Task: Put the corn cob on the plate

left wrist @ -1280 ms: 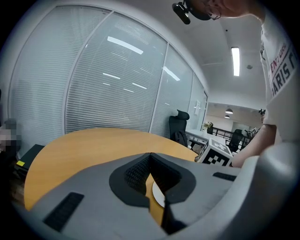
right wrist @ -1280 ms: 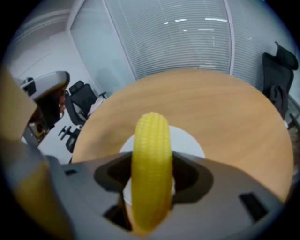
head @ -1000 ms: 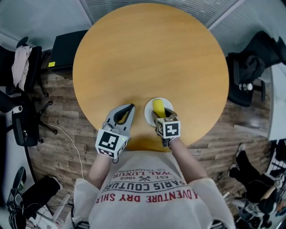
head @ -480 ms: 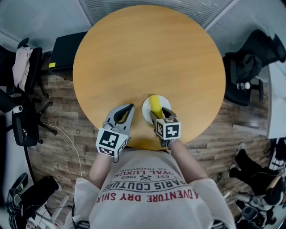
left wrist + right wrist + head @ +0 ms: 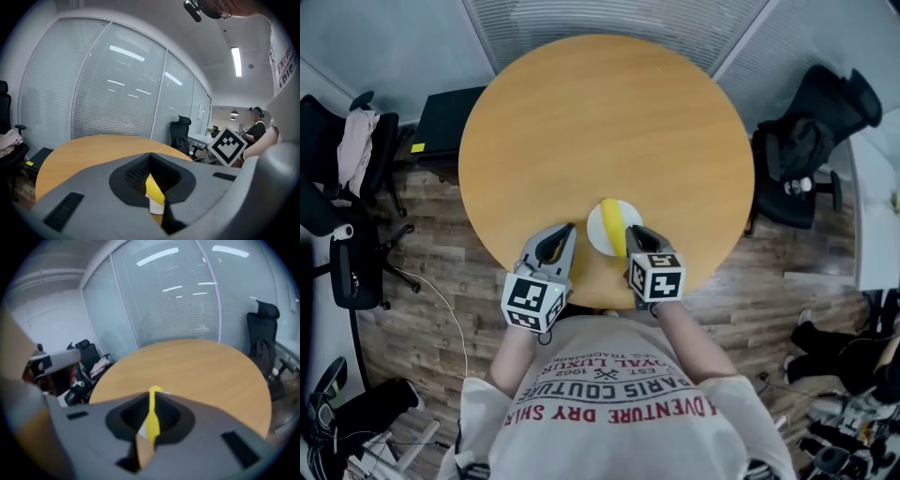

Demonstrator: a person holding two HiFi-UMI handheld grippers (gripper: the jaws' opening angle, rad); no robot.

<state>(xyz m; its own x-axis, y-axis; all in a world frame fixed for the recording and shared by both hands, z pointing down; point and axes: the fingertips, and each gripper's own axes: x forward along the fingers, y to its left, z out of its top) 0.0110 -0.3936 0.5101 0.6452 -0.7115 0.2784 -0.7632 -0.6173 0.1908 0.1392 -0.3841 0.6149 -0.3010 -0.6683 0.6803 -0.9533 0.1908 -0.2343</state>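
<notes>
Two grippers hover over the desk's (image 5: 609,122) near edge. The left gripper (image 5: 566,230) has its fingers pressed together. The right gripper's (image 5: 635,232) fingers have just closed on nothing. The corn cob (image 5: 610,223) lies on the plate (image 5: 596,234) between them, and only the head view shows the plate whole. Office chairs (image 5: 811,141) ring the desk.

Quick tally: there were two tongs, the left gripper (image 5: 565,230) and the right gripper (image 5: 634,231). One round table (image 5: 609,122) sat under both, with one plate (image 5: 596,231) and one corn cob (image 5: 613,223) between their tips. At least three office chairs (image 5: 811,141): two out past the left gripper, one past the right.
</notes>
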